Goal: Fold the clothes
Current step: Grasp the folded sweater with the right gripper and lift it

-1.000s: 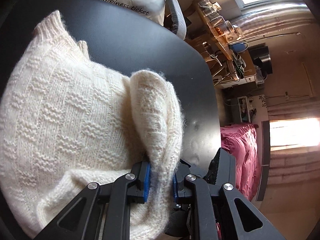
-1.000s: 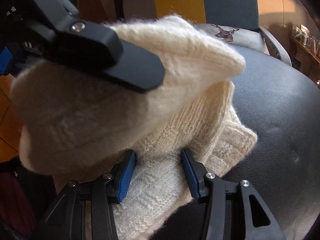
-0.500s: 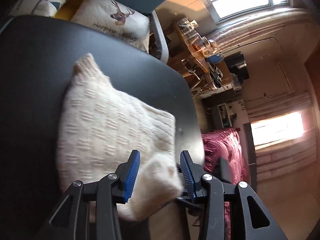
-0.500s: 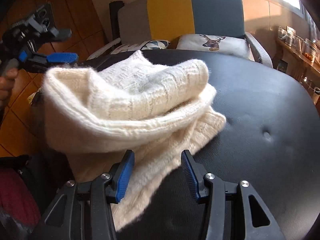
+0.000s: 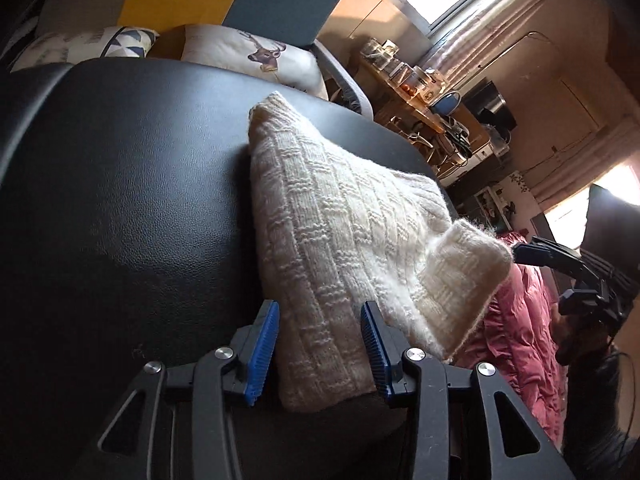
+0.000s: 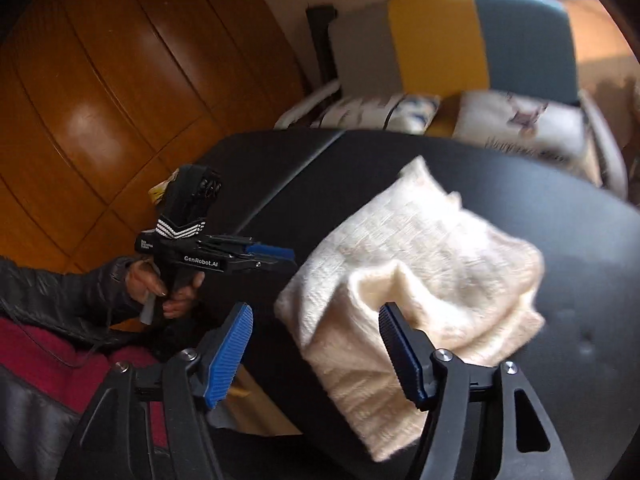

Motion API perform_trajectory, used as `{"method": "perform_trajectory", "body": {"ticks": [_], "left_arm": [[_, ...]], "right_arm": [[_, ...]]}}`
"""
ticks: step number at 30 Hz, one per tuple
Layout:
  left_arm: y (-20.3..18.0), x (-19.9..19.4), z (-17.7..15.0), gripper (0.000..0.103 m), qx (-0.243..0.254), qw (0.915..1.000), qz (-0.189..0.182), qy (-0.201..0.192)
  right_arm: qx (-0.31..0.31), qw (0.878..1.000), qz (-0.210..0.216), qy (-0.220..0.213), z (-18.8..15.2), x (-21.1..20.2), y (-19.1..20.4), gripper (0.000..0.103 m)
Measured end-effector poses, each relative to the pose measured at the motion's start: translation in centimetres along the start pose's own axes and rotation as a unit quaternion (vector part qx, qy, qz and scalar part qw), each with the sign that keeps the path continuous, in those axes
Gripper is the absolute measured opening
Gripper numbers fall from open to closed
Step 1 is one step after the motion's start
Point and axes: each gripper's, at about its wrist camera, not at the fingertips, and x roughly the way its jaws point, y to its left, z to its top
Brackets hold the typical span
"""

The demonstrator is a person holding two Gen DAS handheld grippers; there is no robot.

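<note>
A cream knitted sweater lies folded in a thick bundle on the black leather surface, with one corner hanging past the near right edge. My left gripper is open; its blue pads stand either side of the sweater's near end without pinching it. In the right wrist view the sweater lies ahead, its top fold bulging. My right gripper is open, drawn back near the surface's edge, with nothing held. A hand holds the left gripper just left of the sweater. The right gripper shows beyond the sweater's overhanging corner.
An armchair with a yellow and teal back and a deer pillow stands behind the surface. A wooden wardrobe is to the left. Pink bedding and a cluttered desk lie to the right.
My left gripper let go of the sweater fold and drew back. My right gripper pulled back too. The lifted part has dropped onto the bundle.
</note>
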Motion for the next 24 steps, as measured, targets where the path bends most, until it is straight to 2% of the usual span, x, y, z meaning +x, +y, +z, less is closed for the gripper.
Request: {"method": "perform_trajectory", "body": {"ticks": [2,5,10,13,15,17,20,21,22,24], "left_arm": [[-0.3,-0.1,0.5,0.042,0.008,0.9999,-0.012,-0.009],[-0.6,0.0,1.2,0.042,0.027,0.9993,-0.015,-0.021],[-0.3,0.3,1.8,0.042,0.033,0.9986,-0.031,-0.026],[-0.4,1.0,1.7,0.042,0.039,0.9979,-0.049,-0.018],[-0.5,1.5,1.6,0.042,0.044,0.9971,-0.061,-0.013],[-0.7,1.6,1.5,0.042,0.053,0.9962,-0.068,-0.012],[-1.1,1.5,1.5,0.042,0.066,0.9927,-0.101,-0.005],[-1.4,1.7,1.4,0.042,0.079,0.9909,-0.109,0.003],[-1.7,2.2,1.3,0.043,0.099,0.9898,-0.102,0.014],[-2.4,3.8,0.7,0.043,0.148,0.9854,-0.069,0.049]], "right_arm": [[0.027,0.999,0.029,0.033,0.9,1.3,-0.7,0.067],[0.059,0.994,0.05,0.077,2.0,3.4,-2.5,0.067],[0.084,0.987,0.041,0.132,2.3,4.2,-4.5,0.067],[0.119,0.98,0.105,0.121,1.9,4.9,-5.0,0.069],[0.138,0.968,0.177,0.114,1.6,6.4,-4.8,0.069],[0.152,0.958,0.216,0.111,0.9,8.0,-4.7,0.07],[0.177,0.94,0.261,0.13,-1.6,9.0,-5.0,0.07],[0.186,0.937,0.262,0.138,-2.9,8.9,-5.3,0.07],[0.198,0.936,0.252,0.145,-4.4,8.8,-6.0,0.069],[0.228,0.939,0.208,0.152,-7.5,8.4,-7.8,0.069]]}}
